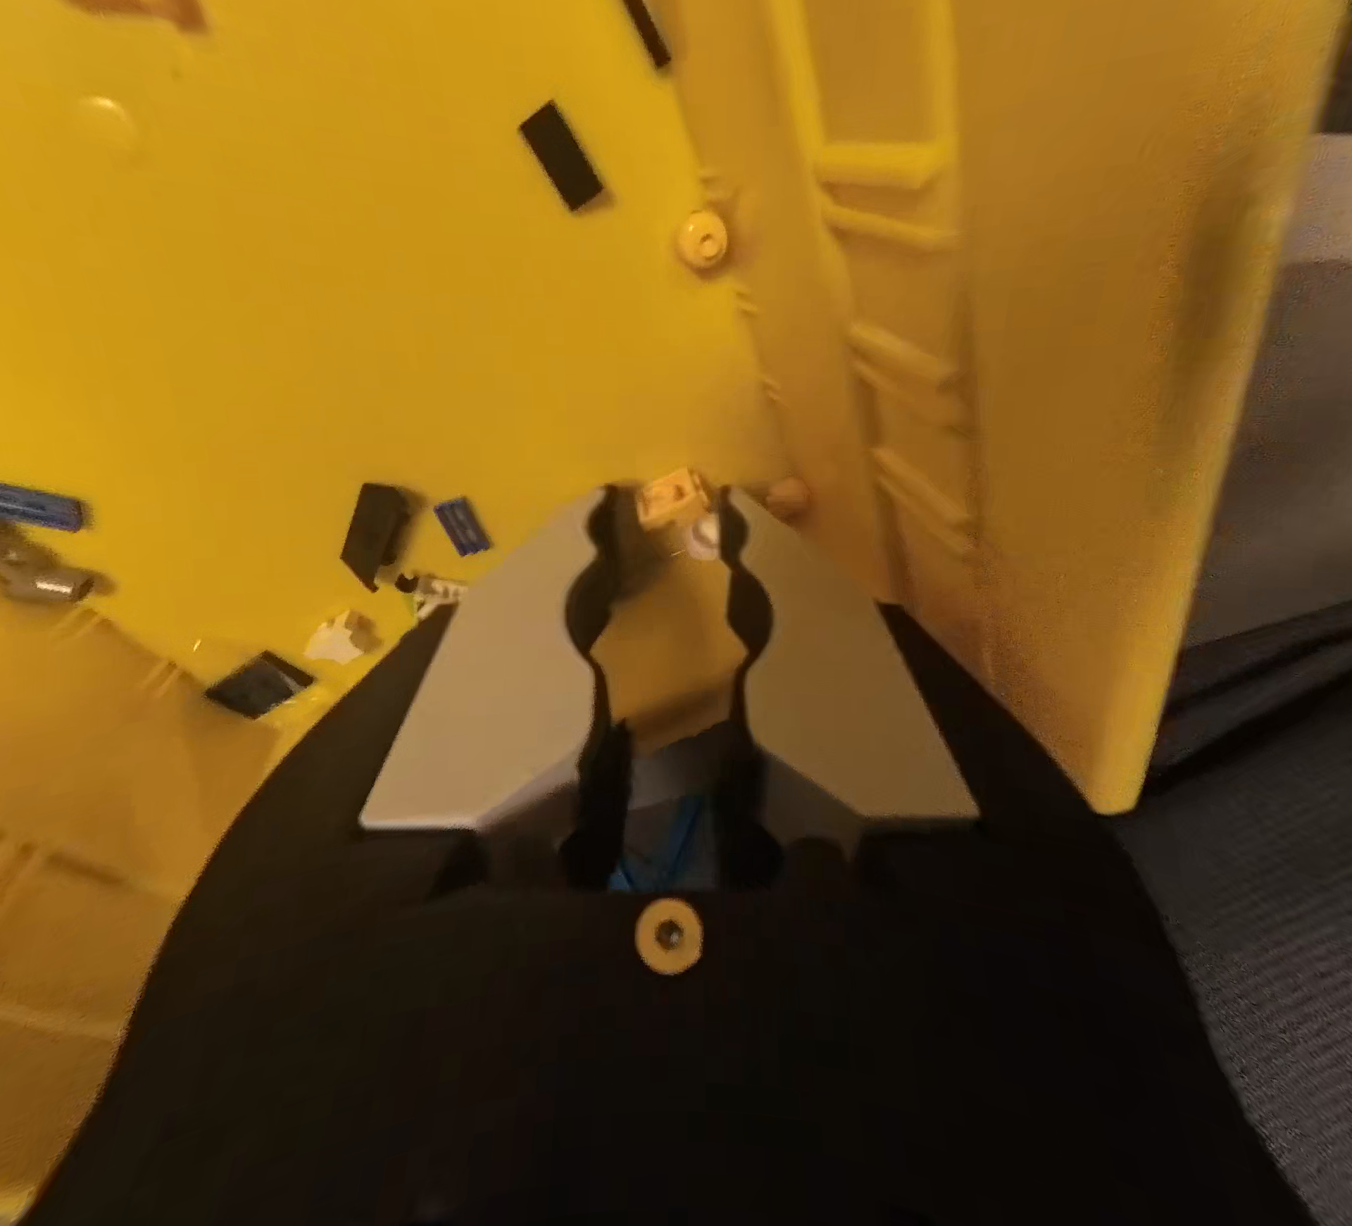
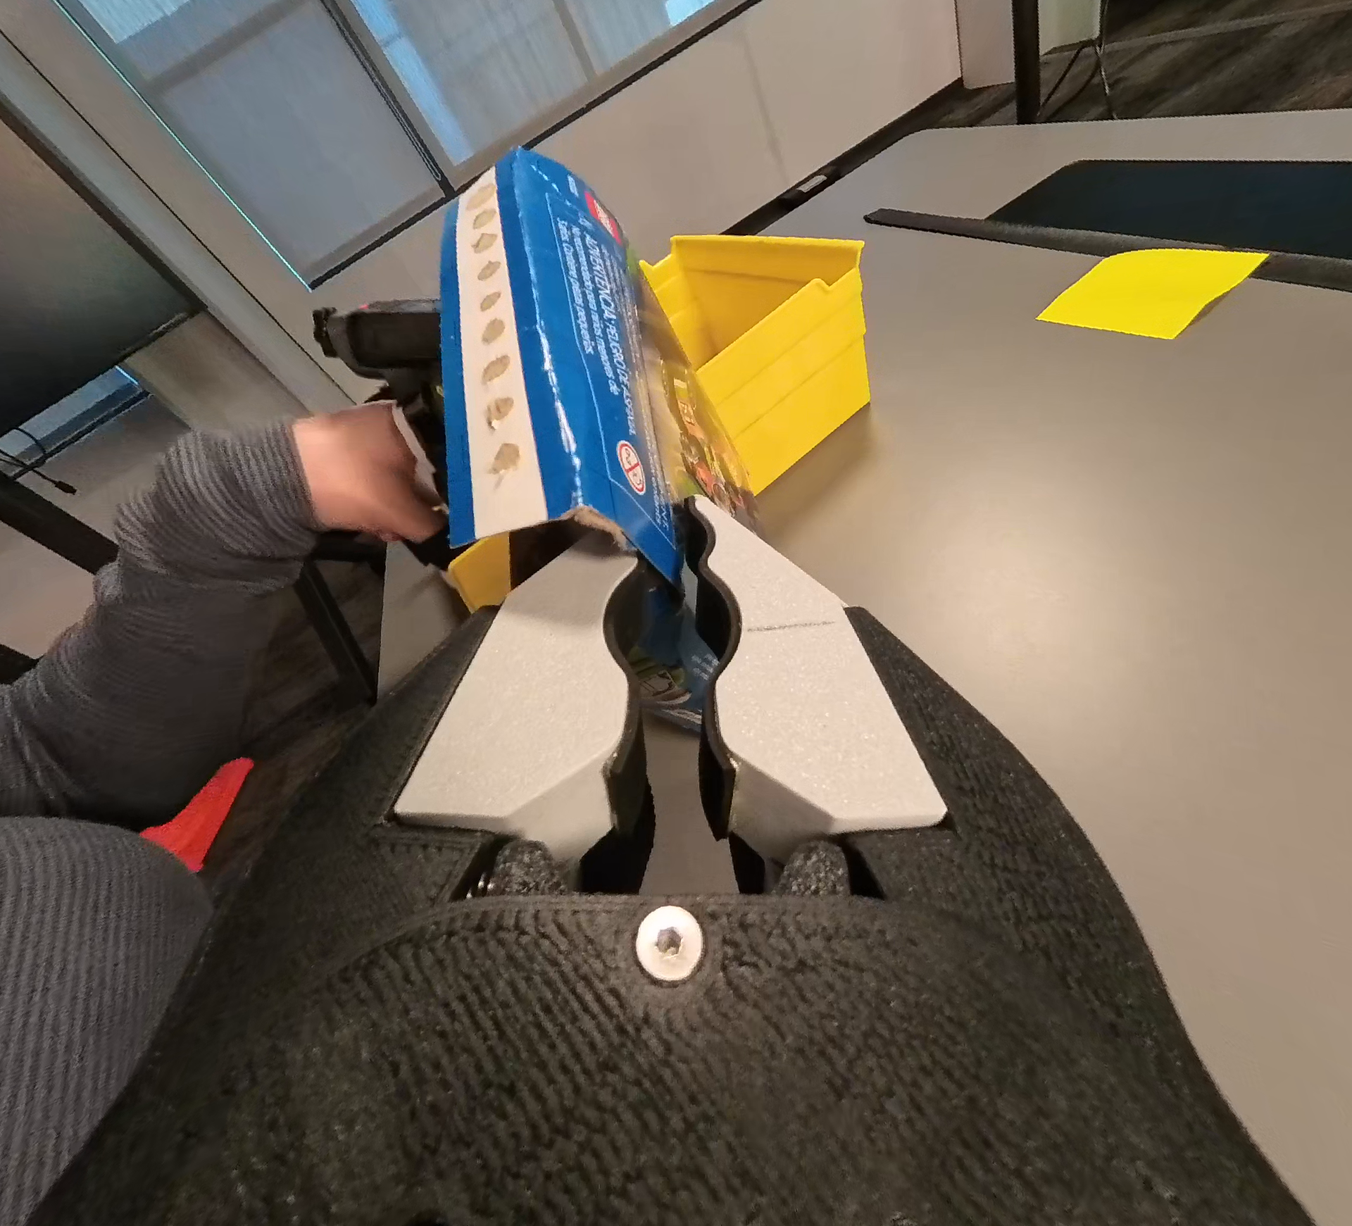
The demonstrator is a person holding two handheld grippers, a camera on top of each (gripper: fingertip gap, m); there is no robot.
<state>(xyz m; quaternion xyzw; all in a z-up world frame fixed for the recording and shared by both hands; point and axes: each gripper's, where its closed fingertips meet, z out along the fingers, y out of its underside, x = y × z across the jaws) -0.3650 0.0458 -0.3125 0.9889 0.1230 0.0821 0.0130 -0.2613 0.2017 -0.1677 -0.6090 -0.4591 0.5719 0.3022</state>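
Blue cardboard box (image 2: 556, 342) tilted over yellow bin (image 2: 790, 342) on grey table (image 2: 1097, 532), its wall pinched by right gripper (image 2: 677, 532). Left gripper (image 1: 669, 503) inside a bin, narrowed around tan brick (image 1: 669, 499); contact apparently made, blurred.

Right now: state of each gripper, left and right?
Left gripper: partly open around a small tan brick in the yellow bin; grip unclear.
Right gripper: closed on blue cardboard box.
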